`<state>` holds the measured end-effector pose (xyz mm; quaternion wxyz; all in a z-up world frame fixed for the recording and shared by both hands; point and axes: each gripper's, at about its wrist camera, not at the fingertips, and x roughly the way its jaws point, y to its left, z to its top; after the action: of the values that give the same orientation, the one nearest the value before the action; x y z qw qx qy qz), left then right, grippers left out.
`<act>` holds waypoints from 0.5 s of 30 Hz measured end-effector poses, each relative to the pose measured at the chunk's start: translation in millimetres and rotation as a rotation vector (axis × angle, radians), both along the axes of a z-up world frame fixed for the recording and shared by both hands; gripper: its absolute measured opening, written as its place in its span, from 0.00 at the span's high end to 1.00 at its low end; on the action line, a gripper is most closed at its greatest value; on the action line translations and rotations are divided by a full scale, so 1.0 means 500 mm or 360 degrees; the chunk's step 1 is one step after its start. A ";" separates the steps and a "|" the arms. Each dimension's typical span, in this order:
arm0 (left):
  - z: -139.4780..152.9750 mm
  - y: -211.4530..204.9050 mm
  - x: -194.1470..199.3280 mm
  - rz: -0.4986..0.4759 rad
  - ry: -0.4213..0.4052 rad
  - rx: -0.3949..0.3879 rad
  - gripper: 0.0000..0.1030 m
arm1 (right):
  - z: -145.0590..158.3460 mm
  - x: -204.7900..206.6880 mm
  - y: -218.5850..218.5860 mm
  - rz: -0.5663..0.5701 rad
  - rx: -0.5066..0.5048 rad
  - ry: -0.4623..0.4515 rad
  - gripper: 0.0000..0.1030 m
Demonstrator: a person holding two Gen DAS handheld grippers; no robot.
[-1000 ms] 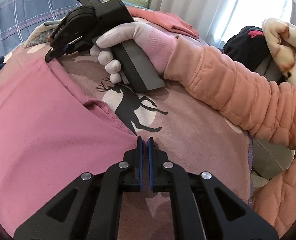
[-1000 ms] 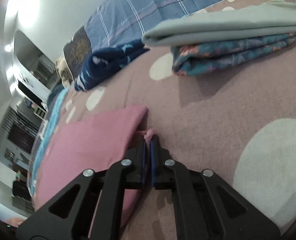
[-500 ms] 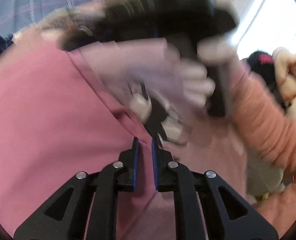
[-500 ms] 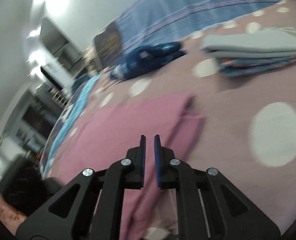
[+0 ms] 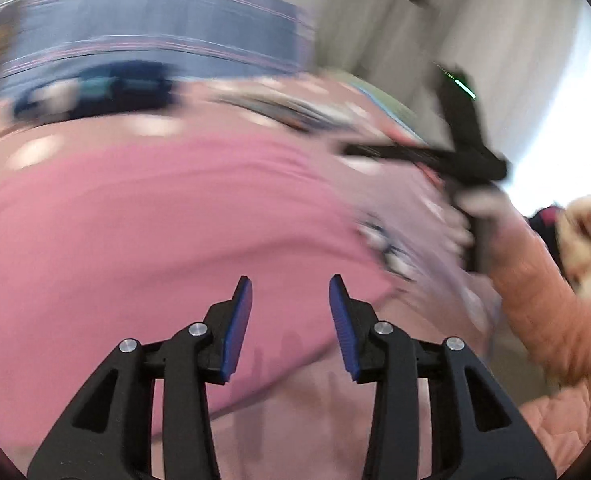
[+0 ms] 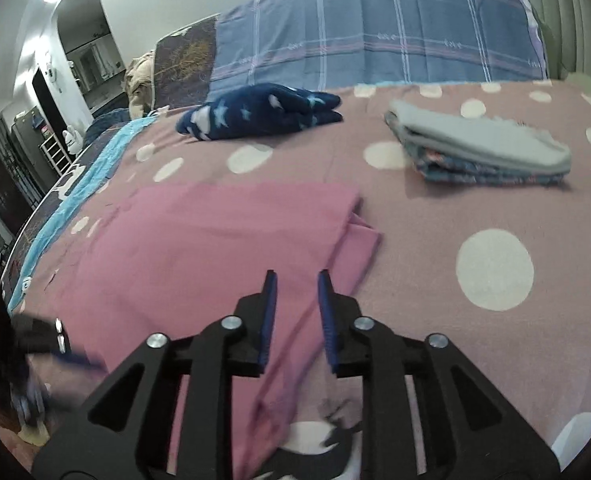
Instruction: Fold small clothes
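Observation:
A pink garment [image 6: 215, 240] lies flat on the dotted mauve bedspread [image 6: 475, 220], folded over itself, with one corner sticking out at the right. It also shows in the blurred left wrist view [image 5: 155, 220]. My right gripper [image 6: 294, 276] is open and empty above the garment's near right part. My left gripper [image 5: 290, 280] is open and empty above the garment's near edge. The right gripper's black body [image 5: 455, 160] shows blurred at the right of the left wrist view, held by a gloved hand.
A folded stack of grey and patterned clothes [image 6: 483, 148] lies at the back right. A dark blue star-print bundle [image 6: 263, 114] lies at the back. A blue plaid cover [image 6: 375, 32] stands behind. The bed's left edge [image 6: 71, 184] has a light blue border.
Both grippers have let go of the pink garment, opened and lifted back. The garment now lies folded flat. The views swing fast and blur.

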<state>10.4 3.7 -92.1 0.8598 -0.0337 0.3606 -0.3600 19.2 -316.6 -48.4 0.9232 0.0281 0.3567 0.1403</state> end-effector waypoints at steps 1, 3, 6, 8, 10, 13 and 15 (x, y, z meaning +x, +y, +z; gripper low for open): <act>0.004 0.047 0.000 0.0105 -0.0009 -0.0021 0.61 | 0.005 -0.004 0.018 0.0018 -0.0013 -0.0006 0.74; 0.010 0.146 -0.009 0.0310 -0.0035 -0.0065 0.61 | 0.015 0.004 0.071 0.0066 -0.0033 -0.0005 0.73; 0.007 0.273 -0.041 0.0565 -0.0055 -0.0118 0.61 | 0.020 0.019 0.160 0.0167 -0.0077 0.0009 0.73; -0.009 0.344 -0.053 0.0677 -0.0026 -0.0163 0.61 | 0.022 0.033 0.224 0.0247 -0.0109 0.0015 0.73; -0.029 0.385 -0.058 0.0720 0.0012 -0.0199 0.61 | 0.026 0.049 0.296 0.0332 -0.0133 0.0026 0.71; -0.057 0.411 -0.050 0.0702 0.0066 -0.0223 0.61 | 0.026 0.085 0.412 0.0465 -0.0163 0.0067 0.70; -0.070 0.413 -0.038 0.0648 0.0090 -0.0229 0.61 | 0.021 0.118 0.491 0.0546 -0.0173 0.0116 0.70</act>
<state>-8.8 210.1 -126.9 0.8996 -0.1771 0.3439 -0.2026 78.3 -70.9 -37.9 0.8723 -0.0779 0.3965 0.2752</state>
